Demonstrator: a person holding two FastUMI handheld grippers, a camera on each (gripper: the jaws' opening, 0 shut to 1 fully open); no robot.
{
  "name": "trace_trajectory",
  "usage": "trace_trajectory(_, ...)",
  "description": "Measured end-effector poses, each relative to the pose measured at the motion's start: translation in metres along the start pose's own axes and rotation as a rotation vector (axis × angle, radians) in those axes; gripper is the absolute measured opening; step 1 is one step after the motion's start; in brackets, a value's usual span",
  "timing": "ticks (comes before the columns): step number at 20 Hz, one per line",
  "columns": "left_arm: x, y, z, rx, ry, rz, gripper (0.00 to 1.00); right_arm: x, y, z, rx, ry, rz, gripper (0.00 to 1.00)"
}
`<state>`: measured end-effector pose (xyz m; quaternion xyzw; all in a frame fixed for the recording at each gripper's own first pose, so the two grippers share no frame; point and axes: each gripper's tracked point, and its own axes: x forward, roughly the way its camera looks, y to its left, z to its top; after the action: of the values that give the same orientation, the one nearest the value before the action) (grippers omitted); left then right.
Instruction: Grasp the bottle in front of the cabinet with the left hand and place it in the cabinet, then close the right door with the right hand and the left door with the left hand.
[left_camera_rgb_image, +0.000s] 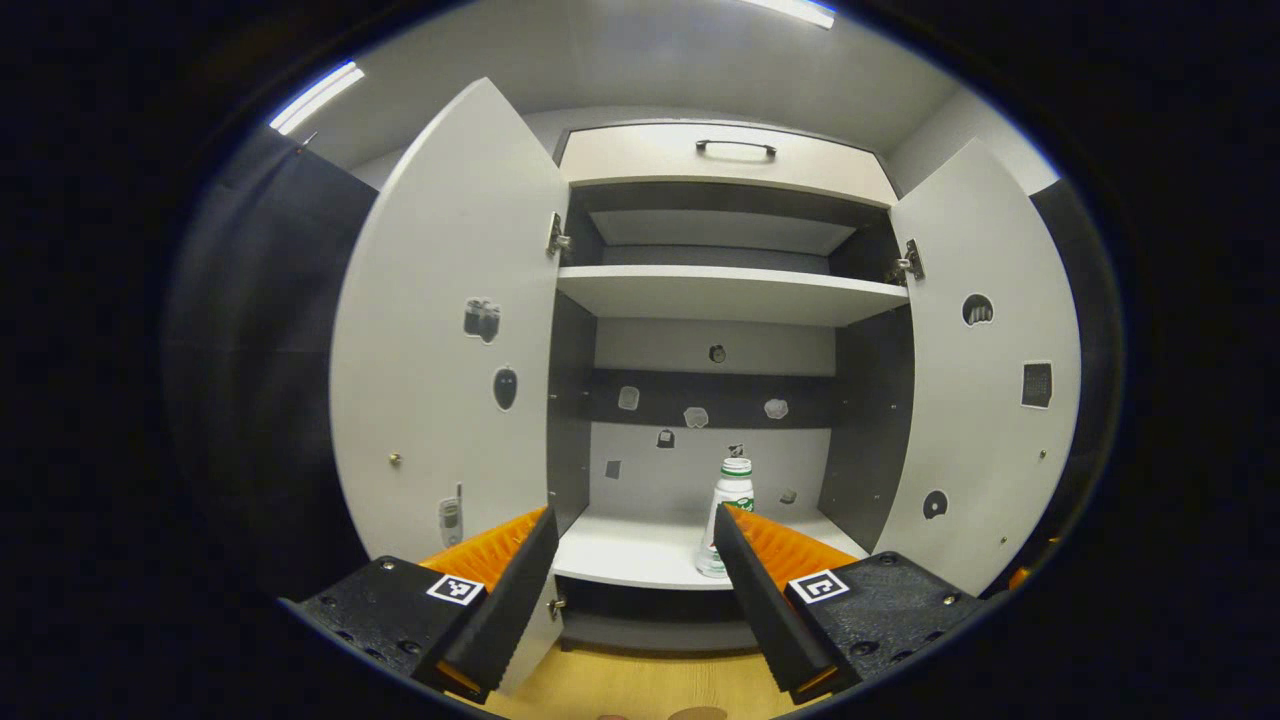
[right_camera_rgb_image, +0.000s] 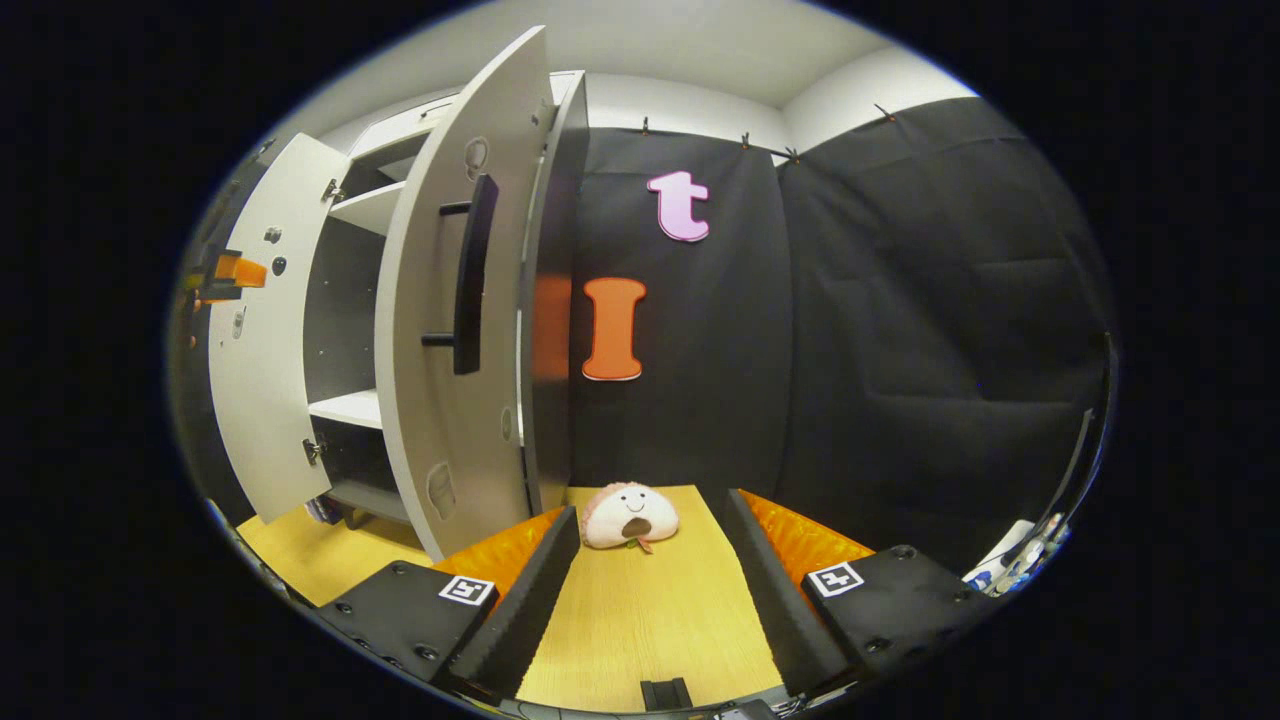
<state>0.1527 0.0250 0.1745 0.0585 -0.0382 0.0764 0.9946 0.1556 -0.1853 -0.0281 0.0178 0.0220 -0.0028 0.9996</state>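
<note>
In the left gripper view the left gripper (left_camera_rgb_image: 635, 560) points straight into the open cabinet (left_camera_rgb_image: 725, 290) with its jaws spread wide and nothing between them; its black fingers with orange ribbed backing frame the front edge of the bottom shelf (left_camera_rgb_image: 620, 555), and each carries a small square black-and-white marker. The bottle (left_camera_rgb_image: 730, 515), white with a green band under its white cap, stands upright on that bottom shelf near its front edge, toward the right side, partly hidden behind the right-hand finger but not visibly touched by it. Its label carries green print too small to read. Both doors stand open: the left door (left_camera_rgb_image: 440, 330) and the right door (left_camera_rgb_image: 985, 380), each with small stickers on the inner face. In the right gripper view the right gripper (right_camera_rgb_image: 650, 590) is held level over the wooden table (right_camera_rgb_image: 650, 620), jaws also wide and holding nothing, aimed at a pink plush toy (right_camera_rgb_image: 630, 516) lying by the cloth wall, beside the cabinet's outer side, where a door's black handle (right_camera_rgb_image: 470, 275) shows.
</note>
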Motion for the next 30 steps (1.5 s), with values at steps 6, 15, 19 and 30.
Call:
trace_trajectory(6,-0.057,0.084,-0.009,-0.006,0.011,0.071,0.94,0.021,0.039,0.018,-0.086,-0.031,0.023,0.98)
trace_trajectory(15,-0.092,0.176,-0.030,0.002,0.028,0.136,0.96,0.033,0.072,0.019,-0.146,-0.053,-0.015,0.96)
trace_trajectory(19,-0.083,0.186,-0.044,-0.018,0.047,0.119,0.94,0.032,0.075,0.017,-0.115,-0.035,-0.022,0.95)
trace_trajectory(30,-0.061,0.184,-0.061,-0.038,0.064,0.055,0.96,0.029,0.150,0.016,-0.107,-0.028,0.042,0.93)
